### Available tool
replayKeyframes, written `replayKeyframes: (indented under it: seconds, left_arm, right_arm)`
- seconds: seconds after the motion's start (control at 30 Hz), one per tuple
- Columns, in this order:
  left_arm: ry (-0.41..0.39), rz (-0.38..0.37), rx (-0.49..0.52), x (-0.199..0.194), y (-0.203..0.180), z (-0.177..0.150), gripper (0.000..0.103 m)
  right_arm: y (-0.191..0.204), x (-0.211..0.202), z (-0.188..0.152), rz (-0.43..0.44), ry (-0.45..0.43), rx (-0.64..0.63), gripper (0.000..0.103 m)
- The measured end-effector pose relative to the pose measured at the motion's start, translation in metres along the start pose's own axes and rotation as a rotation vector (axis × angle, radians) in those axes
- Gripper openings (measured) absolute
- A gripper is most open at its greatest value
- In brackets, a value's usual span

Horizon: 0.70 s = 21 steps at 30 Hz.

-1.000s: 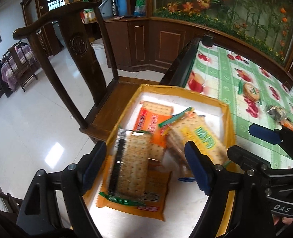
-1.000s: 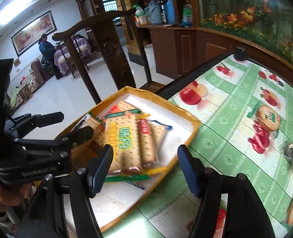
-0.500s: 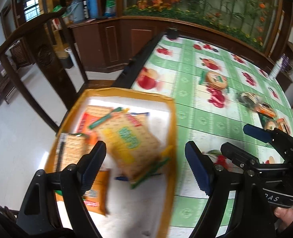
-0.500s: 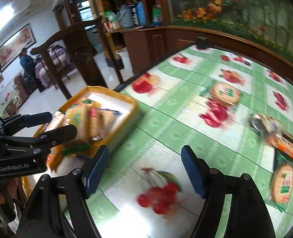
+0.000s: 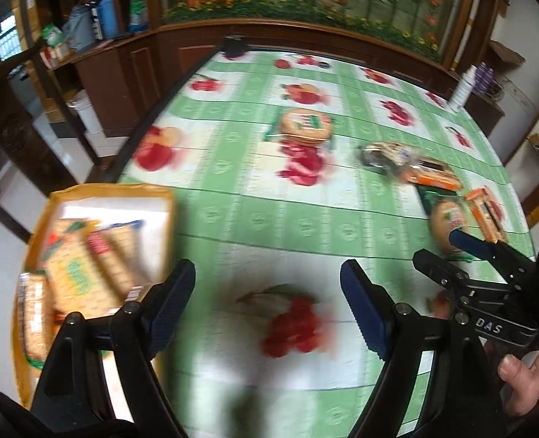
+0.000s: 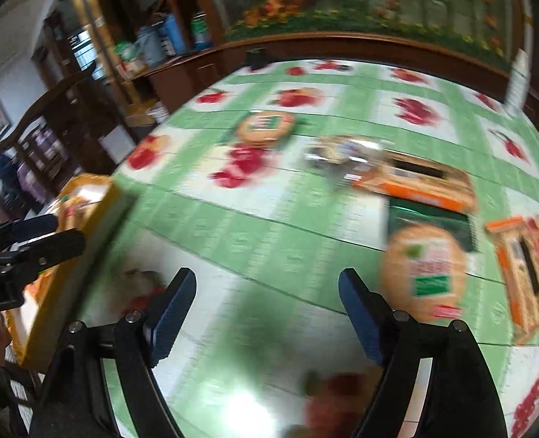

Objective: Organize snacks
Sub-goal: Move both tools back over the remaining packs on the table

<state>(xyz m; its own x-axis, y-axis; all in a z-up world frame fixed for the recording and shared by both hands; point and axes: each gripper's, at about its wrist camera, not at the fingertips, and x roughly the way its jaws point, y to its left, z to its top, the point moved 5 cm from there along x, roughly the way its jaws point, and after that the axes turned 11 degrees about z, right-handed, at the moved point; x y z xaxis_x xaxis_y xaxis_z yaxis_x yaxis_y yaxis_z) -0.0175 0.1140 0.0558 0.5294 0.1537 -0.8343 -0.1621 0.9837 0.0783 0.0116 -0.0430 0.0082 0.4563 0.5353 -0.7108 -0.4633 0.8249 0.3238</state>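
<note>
We see the yellow-rimmed tray (image 5: 43, 215) at the left edge of the tabletop (image 5: 306, 219) holding several cracker packs (image 5: 83, 266), blurred and partly cut off behind our left tongs (image 5: 267, 301), which stand spread over bare cloth with nothing between them. Our right tongs (image 6: 267, 303) are opening, also with nothing between them. More snack packs (image 6: 424, 273) lie loose further right; their labels are too smeared to read
</note>
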Motion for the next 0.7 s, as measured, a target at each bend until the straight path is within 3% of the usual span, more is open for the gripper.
replayKeyframes:
  seconds: [0.4, 0.7]
  left_arm:
    - [0.075, -0.127, 0.126, 0.025, -0.135, 0.012, 0.082]
    - [0.155, -0.181, 0.154, 0.054, -0.216, 0.023, 0.082]
  right_arm:
    - [-0.111, -0.063, -0.024, -0.13, -0.069, 0.209, 0.083]
    - [-0.162, -0.099, -0.031, -0.186, -0.128, 0.308, 0.084]
